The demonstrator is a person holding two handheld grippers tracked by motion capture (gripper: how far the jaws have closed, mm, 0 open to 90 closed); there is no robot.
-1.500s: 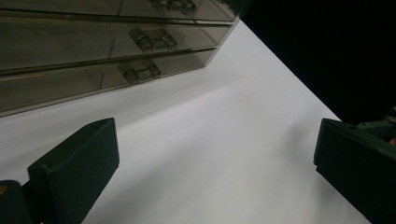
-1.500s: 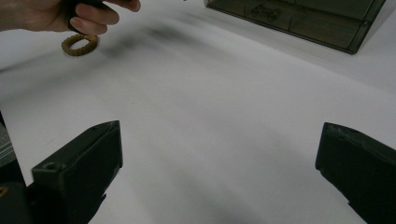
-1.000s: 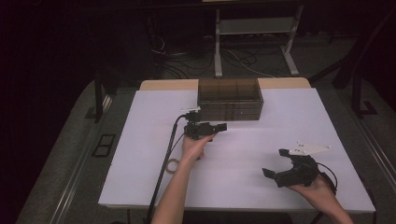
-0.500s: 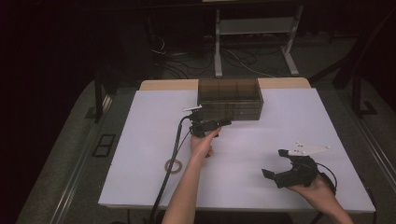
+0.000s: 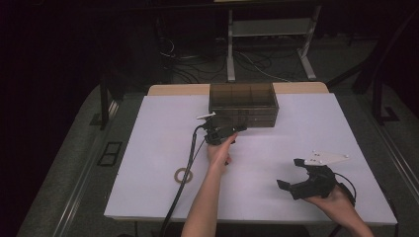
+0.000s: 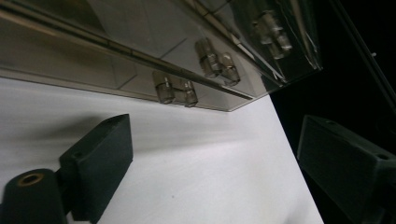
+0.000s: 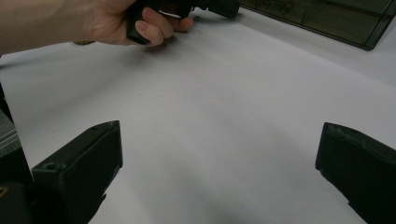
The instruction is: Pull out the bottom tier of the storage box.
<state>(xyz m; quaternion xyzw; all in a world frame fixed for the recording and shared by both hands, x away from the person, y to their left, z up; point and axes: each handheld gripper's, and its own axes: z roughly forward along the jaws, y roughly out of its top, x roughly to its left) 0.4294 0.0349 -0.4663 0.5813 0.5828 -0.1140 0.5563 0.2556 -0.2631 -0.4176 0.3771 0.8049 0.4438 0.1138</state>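
Just ahead of our left gripper (image 5: 236,129) stands the smoky plastic drawer box (image 5: 242,103), its front knobs (image 6: 173,88) near; our jaws, just narrowing, gape empty.

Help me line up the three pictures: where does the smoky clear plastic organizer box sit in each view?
High view: the organizer box stands at the table's far edge, centre, just beyond the left gripper.
Left gripper view: the box's hinged side runs across the top, above the gripper's own jaws.
Right gripper view: the box's corner is at the top right.
Shared landmark: the white tabletop beneath the box.
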